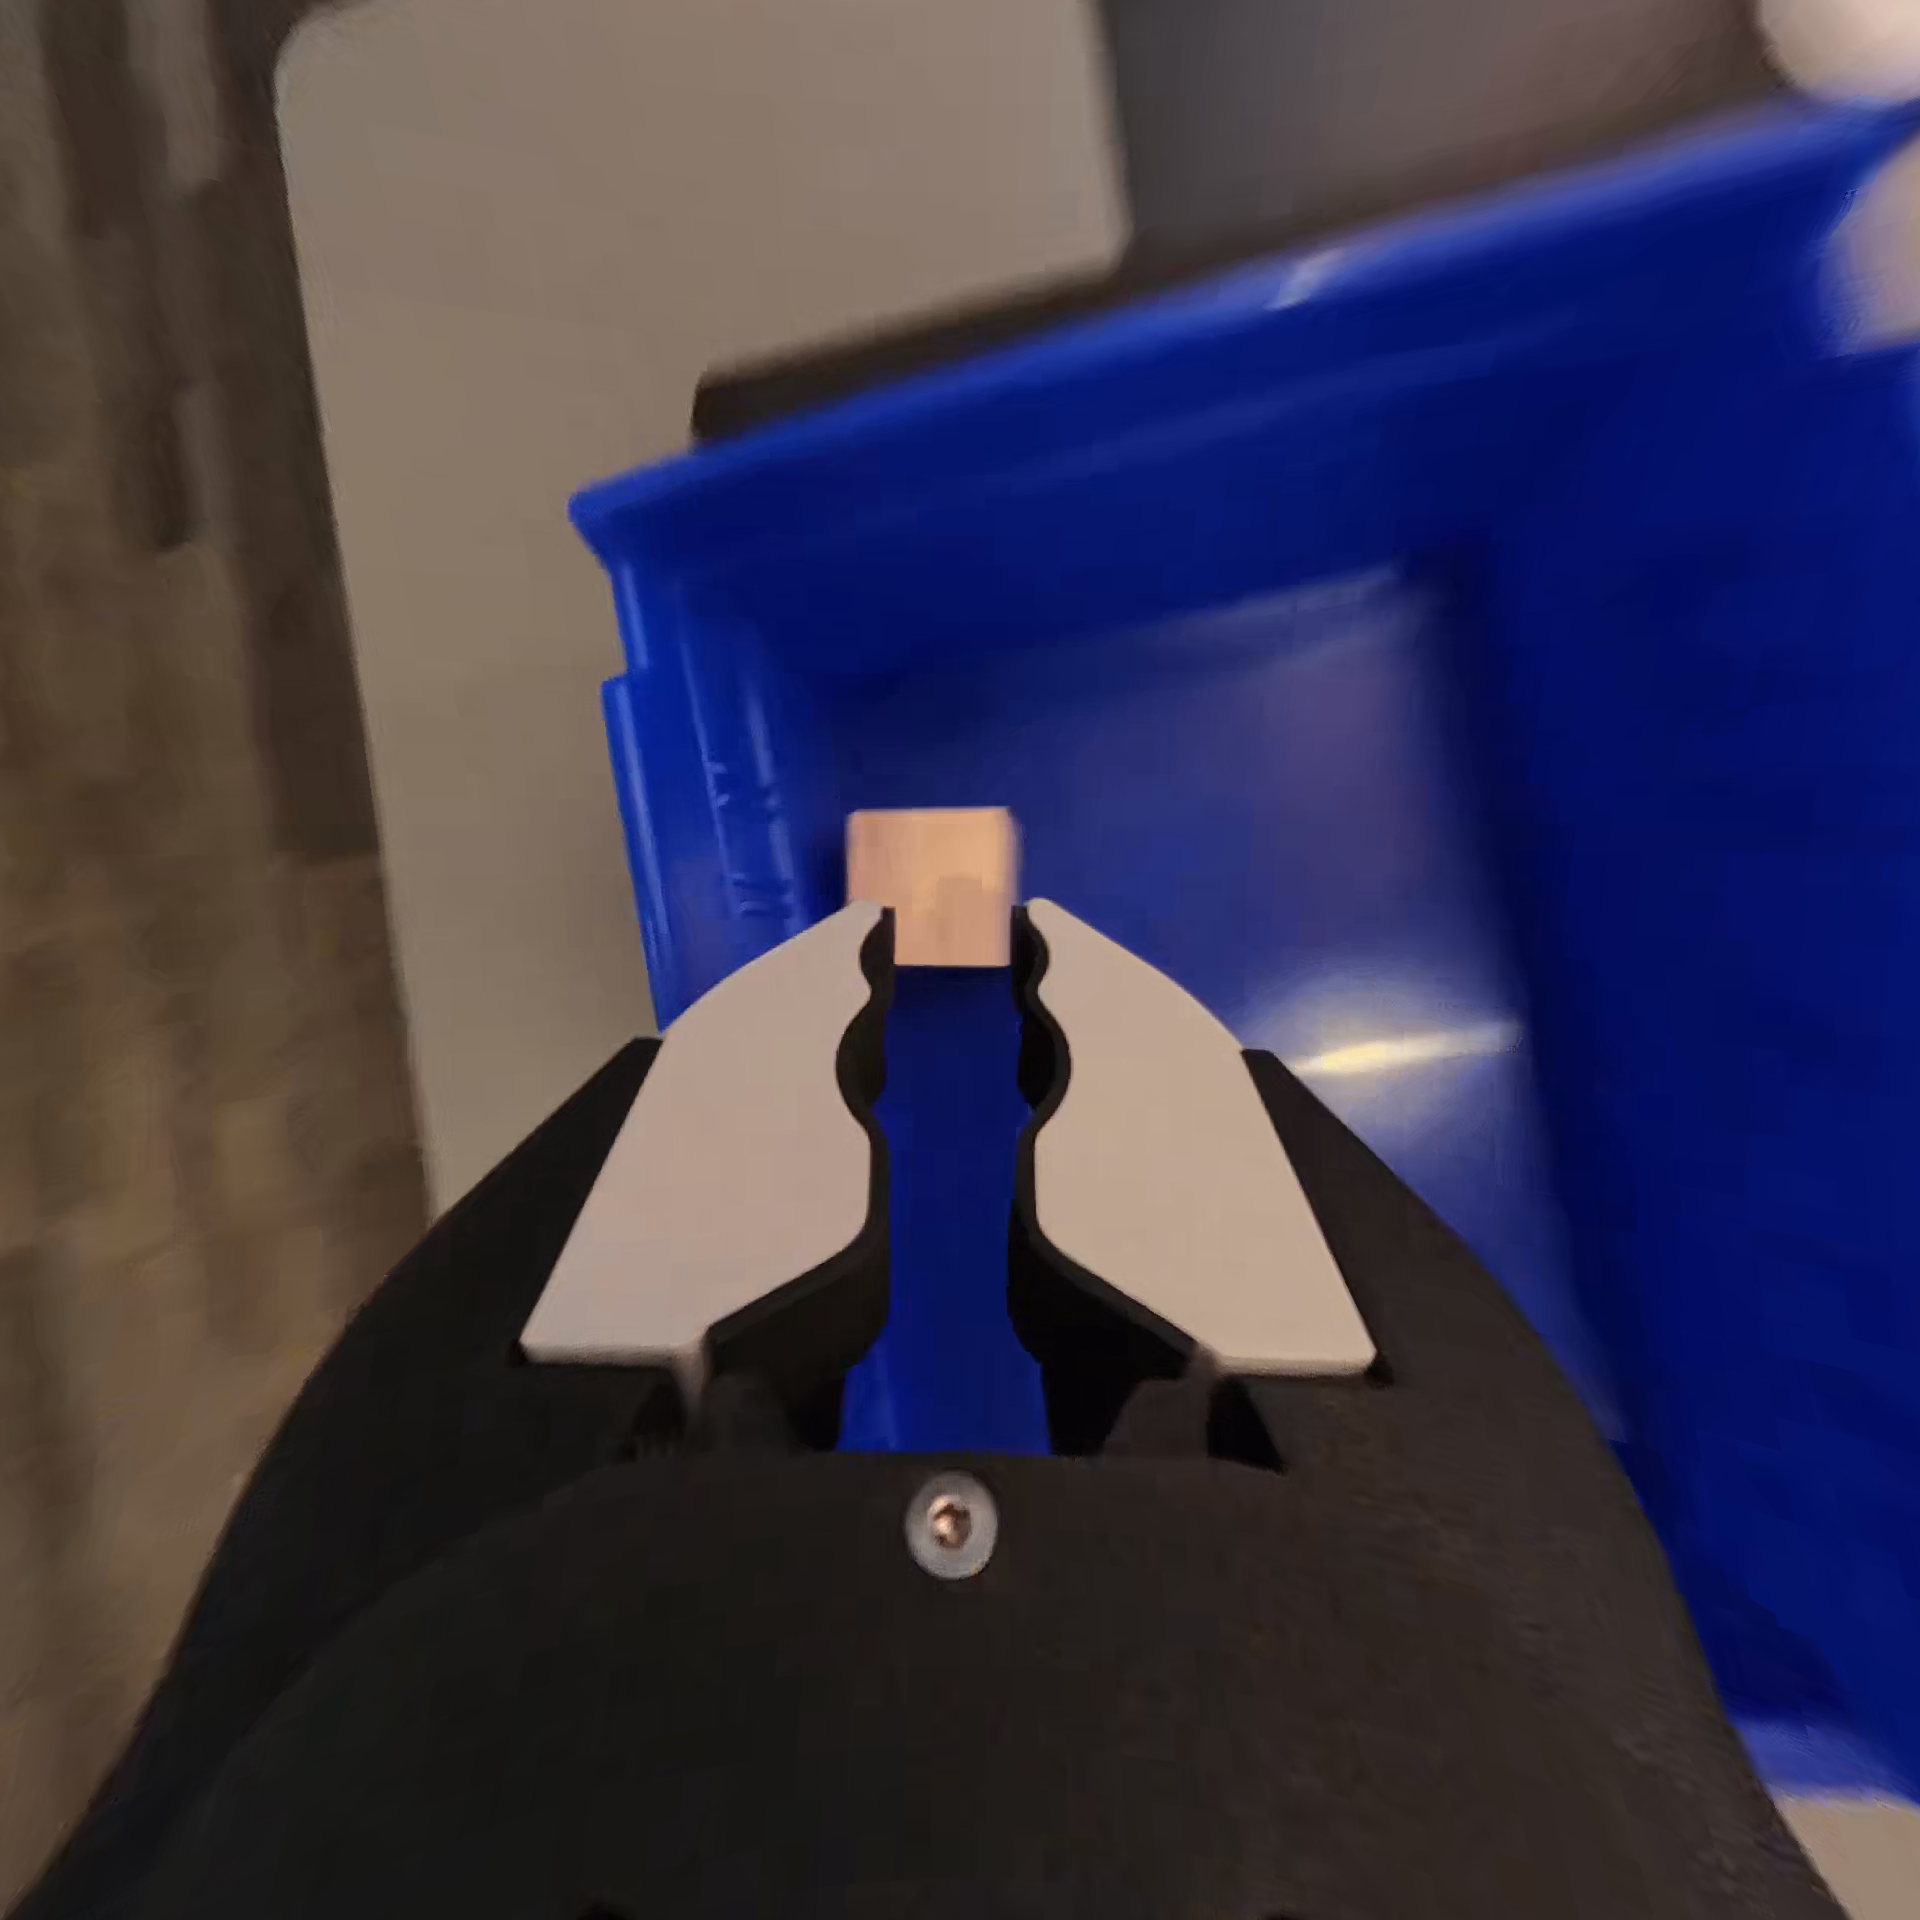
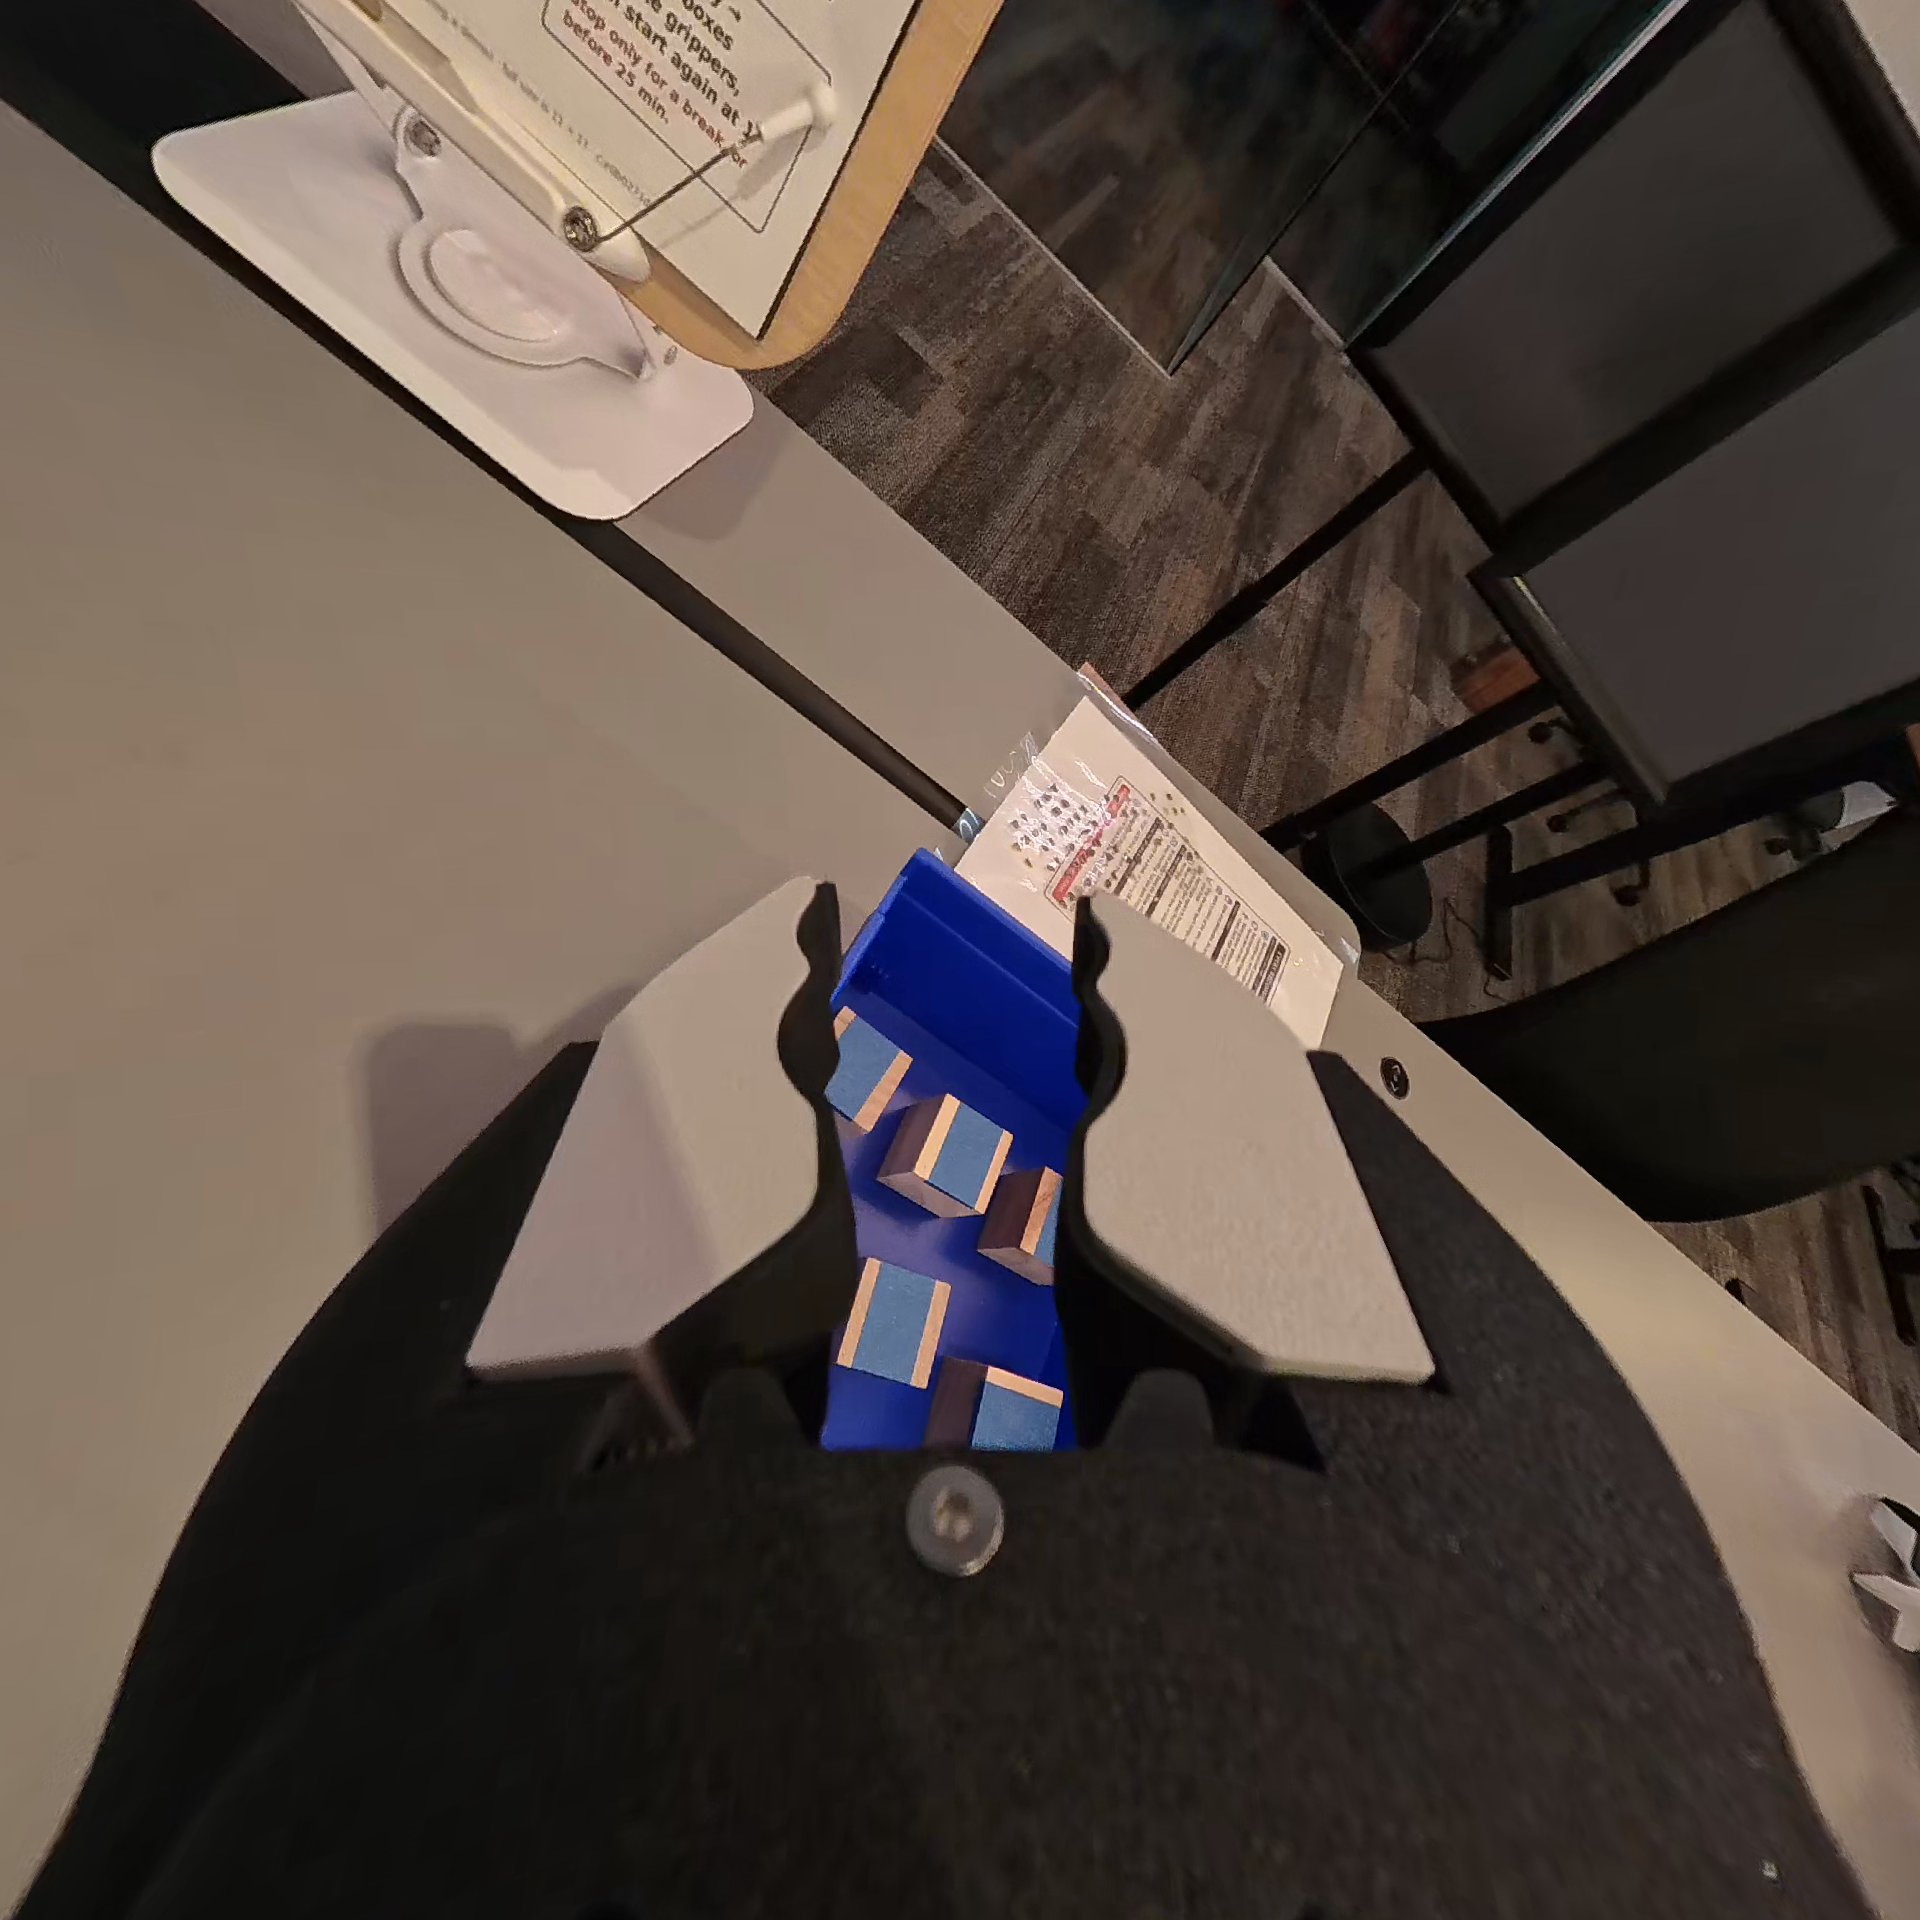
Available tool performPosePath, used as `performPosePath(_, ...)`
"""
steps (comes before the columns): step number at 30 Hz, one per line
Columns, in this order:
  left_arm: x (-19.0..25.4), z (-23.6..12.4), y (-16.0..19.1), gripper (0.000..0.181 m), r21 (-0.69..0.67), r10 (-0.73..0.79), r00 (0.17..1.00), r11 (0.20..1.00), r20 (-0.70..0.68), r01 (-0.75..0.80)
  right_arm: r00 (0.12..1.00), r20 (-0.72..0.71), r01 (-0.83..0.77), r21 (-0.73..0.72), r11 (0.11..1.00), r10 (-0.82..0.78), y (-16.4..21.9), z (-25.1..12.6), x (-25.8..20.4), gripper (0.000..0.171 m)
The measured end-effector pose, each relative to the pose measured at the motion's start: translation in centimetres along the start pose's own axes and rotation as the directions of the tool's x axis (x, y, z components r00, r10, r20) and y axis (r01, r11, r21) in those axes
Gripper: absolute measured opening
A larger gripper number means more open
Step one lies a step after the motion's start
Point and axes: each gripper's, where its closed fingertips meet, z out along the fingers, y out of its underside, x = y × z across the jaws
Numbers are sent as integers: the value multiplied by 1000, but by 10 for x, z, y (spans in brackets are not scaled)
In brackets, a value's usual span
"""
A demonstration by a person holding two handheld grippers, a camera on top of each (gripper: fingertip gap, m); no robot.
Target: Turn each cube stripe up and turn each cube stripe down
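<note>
In the left wrist view my left gripper (image 1: 948, 920) is shut on a small pale wooden cube (image 1: 930, 885), held at the fingertips in front of a blue plastic bin (image 1: 1351, 644); the picture is blurred by motion and no stripe shows on the cube's visible face. In the right wrist view my right gripper (image 2: 951, 904) is open and empty, above the blue bin (image 2: 966, 987). Several wooden cubes lie in the bin, such as one with a light-blue stripe facing up (image 2: 951, 1153) and another (image 2: 894, 1320). Most of the bin is hidden behind the fingers.
The bin rests on a grey table (image 2: 312, 779). A white stand with a wood-framed printed sign (image 2: 499, 260) is at the far left. A bagged printed sheet (image 2: 1164, 883) lies beyond the bin by the table edge. Dark floor and black furniture (image 2: 1662, 364) lie past the edge.
</note>
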Motion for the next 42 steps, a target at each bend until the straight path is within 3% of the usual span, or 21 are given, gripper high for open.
performPosePath(3,-2,18,4,29,-52,55,997,997,47,-52,1000,4,4,-20,1000,-4,3,4,0,42)
performPosePath(11,5,45,18,51,-147,64,998,987,5,-62,999,30,43,-60,997,-41,7,10,-10,41)
performPosePath(20,8,51,27,53,-222,135,989,968,59,-119,996,54,75,-106,992,-69,13,17,-18,41)
performPosePath(28,26,42,32,51,-277,148,989,951,27,-135,994,73,89,-135,987,-79,16,22,-24,41)
performPosePath(31,27,42,27,46,-248,96,995,965,16,-89,993,77,99,-140,985,-89,16,24,-27,41)
performPosePath(36,16,43,24,61,-215,-48,999,975,14,50,990,95,123,-160,979,-109,18,28,-33,41)
performPosePath(42,17,55,36,66,-298,-93,996,950,12,92,983,117,162,-193,968,-141,22,34,-42,41)
